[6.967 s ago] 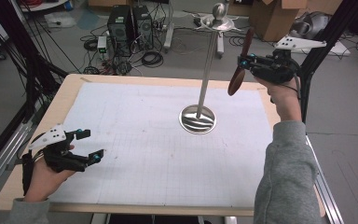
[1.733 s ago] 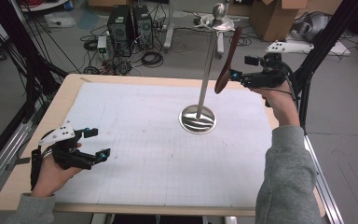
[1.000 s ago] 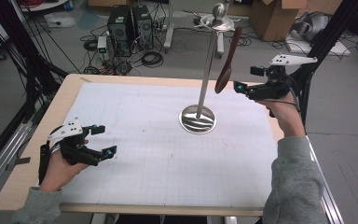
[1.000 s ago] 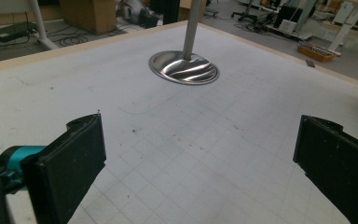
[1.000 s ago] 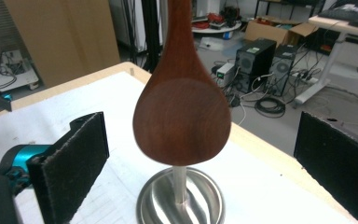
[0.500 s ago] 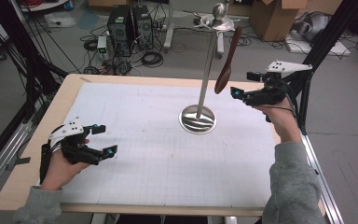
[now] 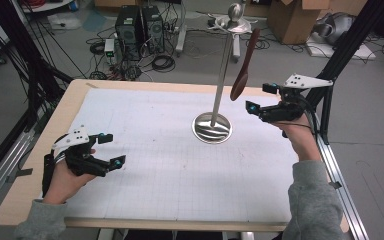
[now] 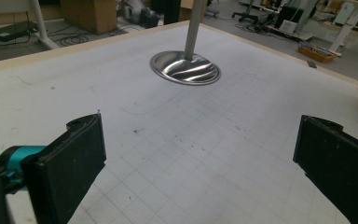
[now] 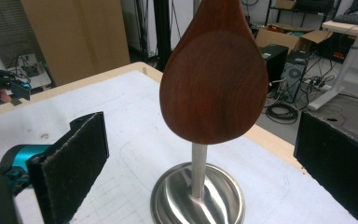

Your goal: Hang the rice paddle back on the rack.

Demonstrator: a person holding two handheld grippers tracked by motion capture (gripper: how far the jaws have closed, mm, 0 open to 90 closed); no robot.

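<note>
Wooden spoon (image 7: 244, 66) hangs from the metal stand (image 7: 213, 126); both grippers' jaws gape wide, empty.

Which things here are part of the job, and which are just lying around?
In the job:
wooden spoon, hanging from the stand
metal stand
right gripper, open beside the spoon

Lying about:
computer towers on the floor
cardboard box
floor cables
left gripper, open, idle

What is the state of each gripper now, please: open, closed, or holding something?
Left gripper: open, holding nothing, above the table.
Right gripper: open, holding nothing; the wooden spoon hangs free before it.
</note>
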